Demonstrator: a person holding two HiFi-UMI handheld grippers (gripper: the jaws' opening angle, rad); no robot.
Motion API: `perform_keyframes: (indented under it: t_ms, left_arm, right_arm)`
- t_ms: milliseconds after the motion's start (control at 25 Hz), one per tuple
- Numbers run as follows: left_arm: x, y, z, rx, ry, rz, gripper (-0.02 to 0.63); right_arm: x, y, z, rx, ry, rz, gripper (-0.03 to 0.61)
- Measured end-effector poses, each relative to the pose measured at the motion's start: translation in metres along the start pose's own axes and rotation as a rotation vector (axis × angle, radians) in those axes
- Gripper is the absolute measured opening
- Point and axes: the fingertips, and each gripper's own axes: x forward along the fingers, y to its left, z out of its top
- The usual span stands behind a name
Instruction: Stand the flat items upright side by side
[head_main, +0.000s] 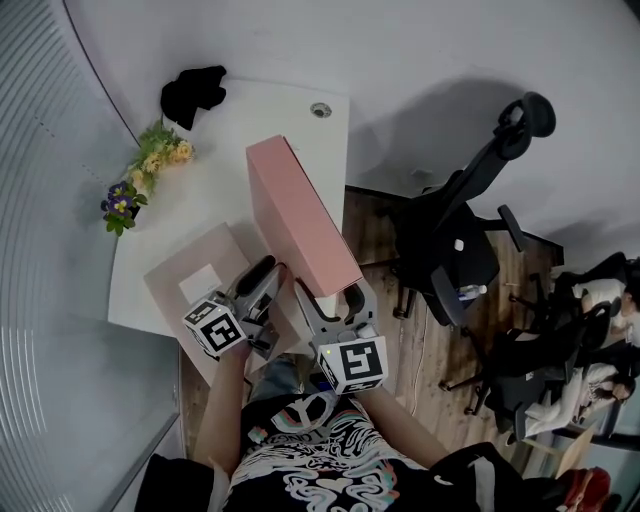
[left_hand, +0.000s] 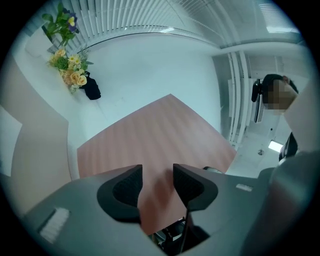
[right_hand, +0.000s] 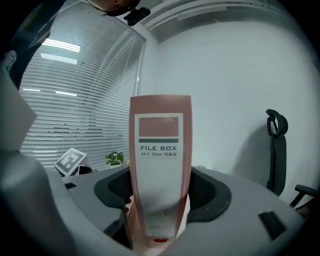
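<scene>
Item: pink file box (head_main: 300, 215), held tilted over the near right edge of the white table (head_main: 300, 115), its spine turned toward the person. Right gripper (right_hand: 160, 192): jaws spread to the width of the spine and clamped on its lower end, one pad on each broad side. Left gripper (left_hand: 157, 177): jaws narrowly parted with nothing pinched between them, lying against the box's broad left face low down. Second file box (head_main: 205, 285): flat at the near left corner, white label upward, not yet stood up. Handling note: the step in hand appears to be raising the held box; judged best done by bringing its base edge square onto bare table toward the far right corner, tipping to vertical under the right clamp with the left gripper steadying the face, and leaving room alongside for the second box. Risk: a tall narrow box may topple sideways on release. Views: only the right gripper view shows the spine label reading FILE BOX and the clamp on it; only the left gripper view shows the broad face through the jaw gap; only the head view shows the tilt and both boxes' places. Also present: flowers (head_main: 150, 160) at the left edge.
</scene>
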Motion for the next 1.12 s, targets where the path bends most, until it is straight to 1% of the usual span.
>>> perform_keyframes:
  t_ms: [80, 200, 400, 520, 640, 840, 1080, 1120]
  left_arm:
    - [-0.002, -0.003, 0.005, -0.017, -0.025, 0.003, 0.178]
    - [-0.007, -0.007, 0.012, -0.016, -0.059, 0.020, 0.181]
    - [-0.015, -0.018, 0.011, 0.021, -0.083, 0.062, 0.183]
    - [-0.029, -0.021, 0.012, 0.043, -0.098, 0.109, 0.183]
    - [-0.051, -0.020, 0.014, 0.072, -0.119, 0.169, 0.183]
    - [-0.094, -0.019, 0.010, 0.124, -0.143, 0.295, 0.183]
    - [-0.155, -0.012, 0.005, 0.224, -0.132, 0.501, 0.183]
    - [-0.166, -0.010, 0.004, 0.228, -0.137, 0.529, 0.183]
  right_arm:
    - [-0.001, 0.001, 0.000, 0.003, -0.001, 0.007, 0.302]
    - [-0.005, 0.002, 0.002, 0.011, -0.009, 0.021, 0.296]
    - [-0.021, -0.003, 0.001, 0.023, -0.022, 0.048, 0.295]
    - [-0.032, -0.002, -0.001, 0.029, -0.019, 0.059, 0.293]
    - [-0.043, 0.000, -0.003, 0.028, -0.024, 0.079, 0.290]
    - [-0.063, 0.011, -0.012, 0.027, -0.014, 0.125, 0.282]
    - [-0.075, 0.033, -0.026, 0.006, 0.018, 0.225, 0.272]
    - [-0.076, 0.038, -0.030, 0.006, 0.021, 0.246, 0.251]
